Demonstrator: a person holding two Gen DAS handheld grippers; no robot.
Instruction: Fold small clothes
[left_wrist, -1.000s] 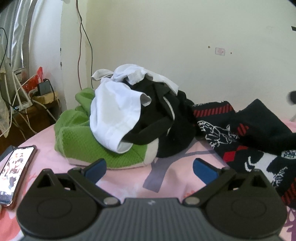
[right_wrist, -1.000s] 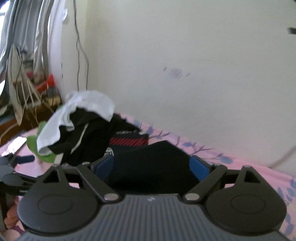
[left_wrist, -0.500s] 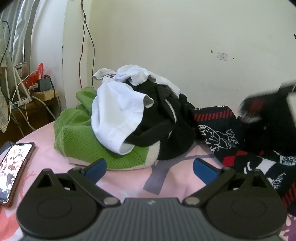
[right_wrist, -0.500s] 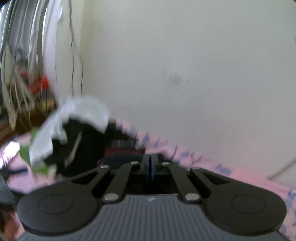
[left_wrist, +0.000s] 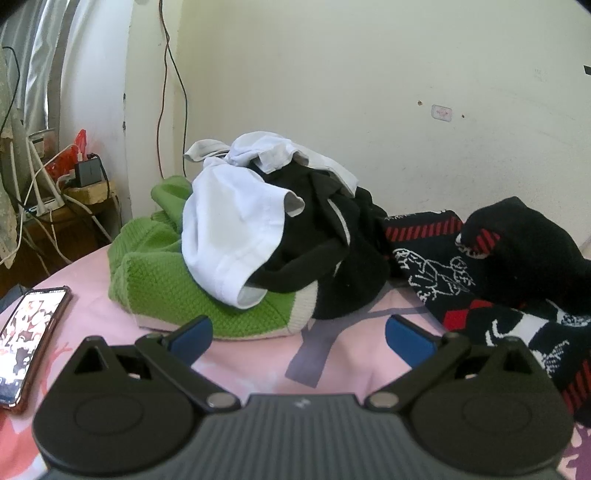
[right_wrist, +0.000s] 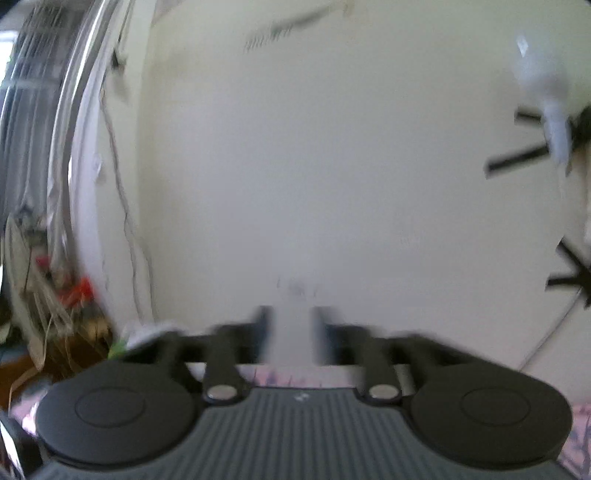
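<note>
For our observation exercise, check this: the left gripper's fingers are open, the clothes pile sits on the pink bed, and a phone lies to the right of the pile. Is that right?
One detail is wrong. In the left wrist view the phone lies to the left of the clothes pile, not the right. The rest stands: the left gripper has its fingers open, and the pile sits on the pink bed.

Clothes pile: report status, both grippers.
Left gripper open, empty, short of clothes pile. Right gripper blurred, fingers slightly apart, nothing seen held. Phone lies left of pile.
</note>
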